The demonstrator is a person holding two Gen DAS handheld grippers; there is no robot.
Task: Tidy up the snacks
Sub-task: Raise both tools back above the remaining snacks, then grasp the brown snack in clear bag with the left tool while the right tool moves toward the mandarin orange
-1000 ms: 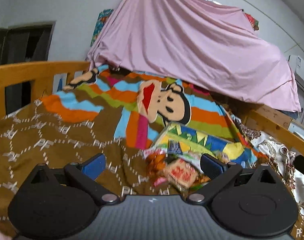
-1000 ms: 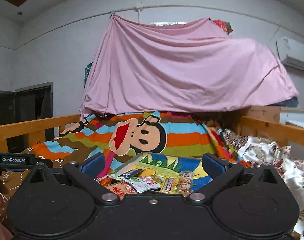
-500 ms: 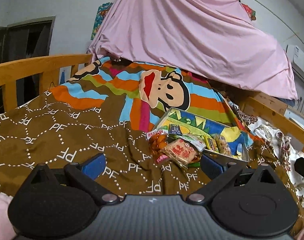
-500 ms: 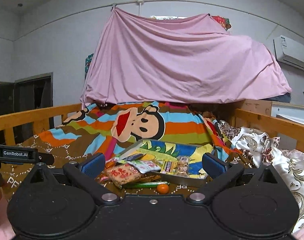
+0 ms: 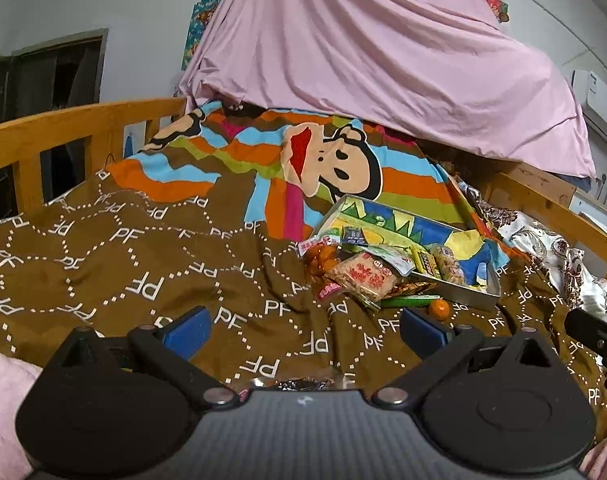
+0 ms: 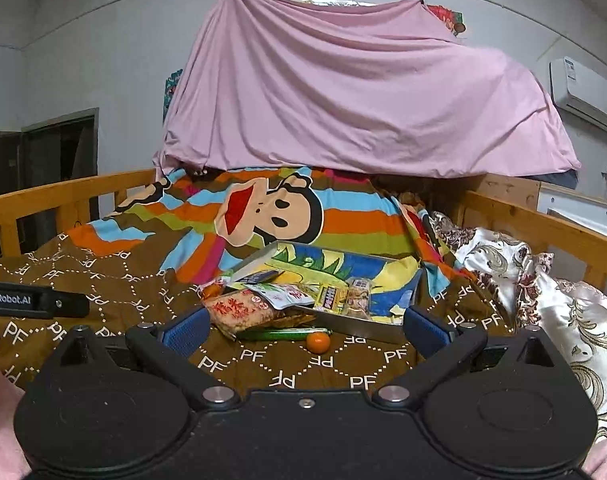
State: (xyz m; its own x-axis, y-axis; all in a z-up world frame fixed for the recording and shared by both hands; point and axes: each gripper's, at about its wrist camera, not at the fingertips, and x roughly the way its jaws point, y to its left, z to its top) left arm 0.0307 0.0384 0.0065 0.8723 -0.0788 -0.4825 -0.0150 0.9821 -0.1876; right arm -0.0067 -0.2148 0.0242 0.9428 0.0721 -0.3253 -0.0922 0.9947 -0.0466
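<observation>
Snacks lie heaped on a bed with a brown patterned blanket (image 6: 115, 280) and wooden rails. The landmark is a shallow metal tray (image 6: 359, 330) with a cartoon-printed floor, resting on the blanket in front of a striped monkey-print quilt (image 6: 279, 216). Inside the tray, toward its near edge, lie several small packets, among them a yellow-wrapped bar (image 6: 330, 299) and a biscuit pack (image 6: 360, 299). A red-lettered rice cracker bag (image 6: 239, 312) overlaps the tray's near left corner, and a bag of orange sweets (image 5: 321, 258) sits just left of it. A green packet (image 6: 281, 334) and a small orange fruit (image 6: 318, 342) lie on the blanket just in front of the tray. The left gripper (image 5: 303, 330) and the right gripper (image 6: 305, 326) are both spread wide with nothing between the blue pads, each held short of the tray. A pink sheet (image 6: 343, 100) hangs behind the quilt.
</observation>
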